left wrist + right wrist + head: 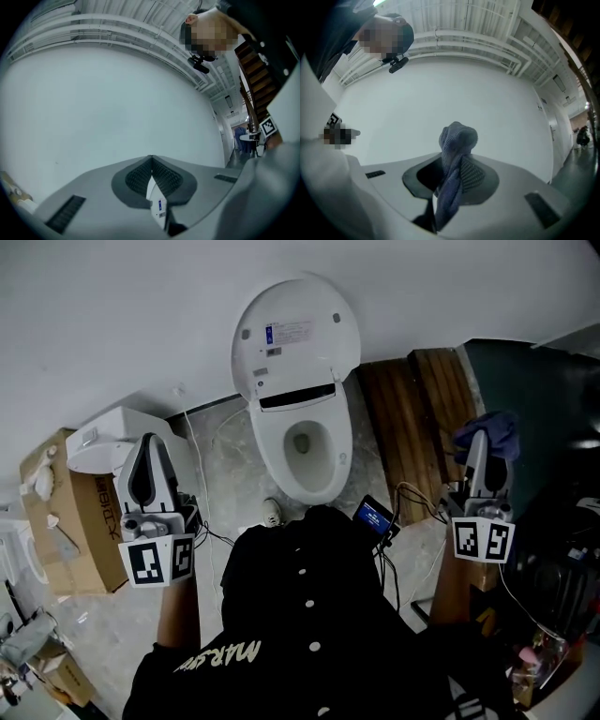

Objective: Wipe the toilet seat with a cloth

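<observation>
Cloth [458,136]: blue and bunched up. You have it pinched in the right gripper [454,164], with a wad standing up past the tips and a twisted tail hanging down between the pads.
Cloth position: in the head view the cloth [494,432] sits at the tip of the right gripper [478,457], off to the right of the toilet [298,486] and well apart from it.
Right jaws: clenched on the cloth, which fills the narrow gap between them.
Left gripper [151,159]: your jaws are pressed together at the tips and grasp nothing. A sliver of the white toilet shows below them.
Left gripper position: in the head view the left gripper [150,442] is held up left of the toilet, over the floor, just beside a cardboard box [70,521].
Toilet seat [336,457]: down on the bowl, with neither gripper touching it.
Lid [295,334]: raised against the far wall.
</observation>
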{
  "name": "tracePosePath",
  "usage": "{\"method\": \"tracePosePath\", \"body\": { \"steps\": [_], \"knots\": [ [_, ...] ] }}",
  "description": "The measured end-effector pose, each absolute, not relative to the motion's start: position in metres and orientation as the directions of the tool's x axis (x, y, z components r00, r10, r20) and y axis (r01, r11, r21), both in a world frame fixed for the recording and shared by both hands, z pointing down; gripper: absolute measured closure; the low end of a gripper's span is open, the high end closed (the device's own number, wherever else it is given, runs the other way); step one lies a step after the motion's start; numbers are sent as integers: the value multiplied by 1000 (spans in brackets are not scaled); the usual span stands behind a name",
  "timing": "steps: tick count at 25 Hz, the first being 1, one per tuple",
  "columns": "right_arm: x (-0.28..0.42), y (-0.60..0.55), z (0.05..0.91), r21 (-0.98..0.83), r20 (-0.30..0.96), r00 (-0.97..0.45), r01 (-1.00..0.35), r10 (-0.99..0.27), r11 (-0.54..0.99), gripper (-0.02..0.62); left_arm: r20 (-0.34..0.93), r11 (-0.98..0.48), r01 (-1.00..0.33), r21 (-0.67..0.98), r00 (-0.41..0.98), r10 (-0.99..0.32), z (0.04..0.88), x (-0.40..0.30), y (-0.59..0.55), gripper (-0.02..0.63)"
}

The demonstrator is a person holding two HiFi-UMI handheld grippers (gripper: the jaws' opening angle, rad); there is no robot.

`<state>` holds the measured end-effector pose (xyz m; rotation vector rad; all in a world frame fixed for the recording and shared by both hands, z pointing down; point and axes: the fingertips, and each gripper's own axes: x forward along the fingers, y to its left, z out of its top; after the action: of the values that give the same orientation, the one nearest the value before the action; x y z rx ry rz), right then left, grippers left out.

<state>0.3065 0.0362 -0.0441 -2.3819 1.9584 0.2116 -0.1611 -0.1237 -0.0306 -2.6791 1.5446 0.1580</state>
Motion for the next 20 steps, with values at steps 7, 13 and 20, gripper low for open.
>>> {"method": "tracePosePath", "body": {
  "steps": [7, 13, 20],
  "knots": [
    [311, 49, -52, 31, -163, 238, -969, -958, -246, 511, -119, -485, -875, 16, 480, -869, -36, -174, -127, 596],
    [312, 65, -55, 18, -170, 259, -964, -951, -266, 511, -148, -499, -866, -6, 494, -856, -43, -178, -125, 595],
    [312, 75, -45, 20, -160, 274, -960, -948, -280, 511, -141, -482, -876, -8, 479, -867, -36, -186, -125, 595]
  ]
}}
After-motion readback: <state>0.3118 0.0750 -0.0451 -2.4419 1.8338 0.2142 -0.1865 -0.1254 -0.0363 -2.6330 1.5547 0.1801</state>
